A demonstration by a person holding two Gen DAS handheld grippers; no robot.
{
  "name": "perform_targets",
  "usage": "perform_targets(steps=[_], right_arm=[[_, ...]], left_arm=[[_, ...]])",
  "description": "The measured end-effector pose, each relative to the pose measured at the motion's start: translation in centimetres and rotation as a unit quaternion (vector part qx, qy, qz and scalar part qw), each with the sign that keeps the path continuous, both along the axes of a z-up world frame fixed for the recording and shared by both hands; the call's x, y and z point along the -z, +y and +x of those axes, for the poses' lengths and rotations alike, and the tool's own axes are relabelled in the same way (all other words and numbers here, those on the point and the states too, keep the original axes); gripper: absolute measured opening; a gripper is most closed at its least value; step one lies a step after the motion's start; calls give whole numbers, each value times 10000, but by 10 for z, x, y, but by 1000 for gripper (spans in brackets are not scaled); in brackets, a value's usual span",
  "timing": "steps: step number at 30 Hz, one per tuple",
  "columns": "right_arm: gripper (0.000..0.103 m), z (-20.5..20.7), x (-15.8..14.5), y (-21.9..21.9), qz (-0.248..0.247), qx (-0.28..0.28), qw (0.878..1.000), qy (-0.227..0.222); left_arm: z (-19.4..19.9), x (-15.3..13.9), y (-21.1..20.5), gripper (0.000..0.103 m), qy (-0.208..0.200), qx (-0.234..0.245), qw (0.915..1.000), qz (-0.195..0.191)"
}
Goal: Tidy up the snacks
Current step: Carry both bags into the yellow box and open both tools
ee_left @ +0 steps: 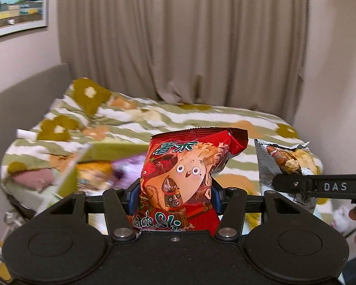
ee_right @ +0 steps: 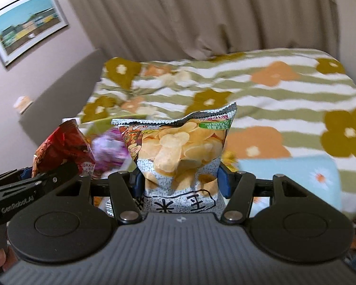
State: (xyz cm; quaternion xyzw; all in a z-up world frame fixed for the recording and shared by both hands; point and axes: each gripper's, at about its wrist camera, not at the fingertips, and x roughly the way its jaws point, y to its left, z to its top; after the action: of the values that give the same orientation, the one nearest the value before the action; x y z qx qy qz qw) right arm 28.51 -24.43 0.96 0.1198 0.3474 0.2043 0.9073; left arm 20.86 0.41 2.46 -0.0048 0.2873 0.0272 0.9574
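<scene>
My left gripper is shut on a red potato-stick bag, which stands upright between the blue pads, lifted above the bed. My right gripper is shut on a silver potato-chip bag, also upright and pinched at its lower half. In the left wrist view the silver chip bag and the other gripper's black finger show at the right. In the right wrist view the red bag shows at the left. A green box with purple and yellow snack bags lies blurred below.
A bed with a green-striped flowered cover fills the space below. Beige curtains hang behind it, and a grey headboard and a framed picture are at the left. A light blue flowered cushion lies at the right.
</scene>
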Motion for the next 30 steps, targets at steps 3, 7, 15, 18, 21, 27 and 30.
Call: perform_targets(steps=[3,7,15,18,21,27,30], right_arm=[[73,6,-10,35,10,-159,9998,-83],[73,15,-17,84,23,-255,9996,-95],[73,37,-15,156,-104,-147,9998,56],[73,45,-8,175,-174,13,9997,159],[73,47,0,185,-211,183,9992,275],[73,41,7,195,-285,486,9977,364],[73,35,4,198,-342,603,9971,325]], left_arm=[[7,-7,30,59,-38,-161,9998,71],[20,-9,70,60,27,-269,9996,79],[62,18,127,62,451,-127,9989,19],[74,31,142,72,612,9,9981,-84],[72,36,150,102,554,101,9984,-108],[59,37,166,102,564,435,9970,-314],[48,35,173,102,557,502,9963,-414]])
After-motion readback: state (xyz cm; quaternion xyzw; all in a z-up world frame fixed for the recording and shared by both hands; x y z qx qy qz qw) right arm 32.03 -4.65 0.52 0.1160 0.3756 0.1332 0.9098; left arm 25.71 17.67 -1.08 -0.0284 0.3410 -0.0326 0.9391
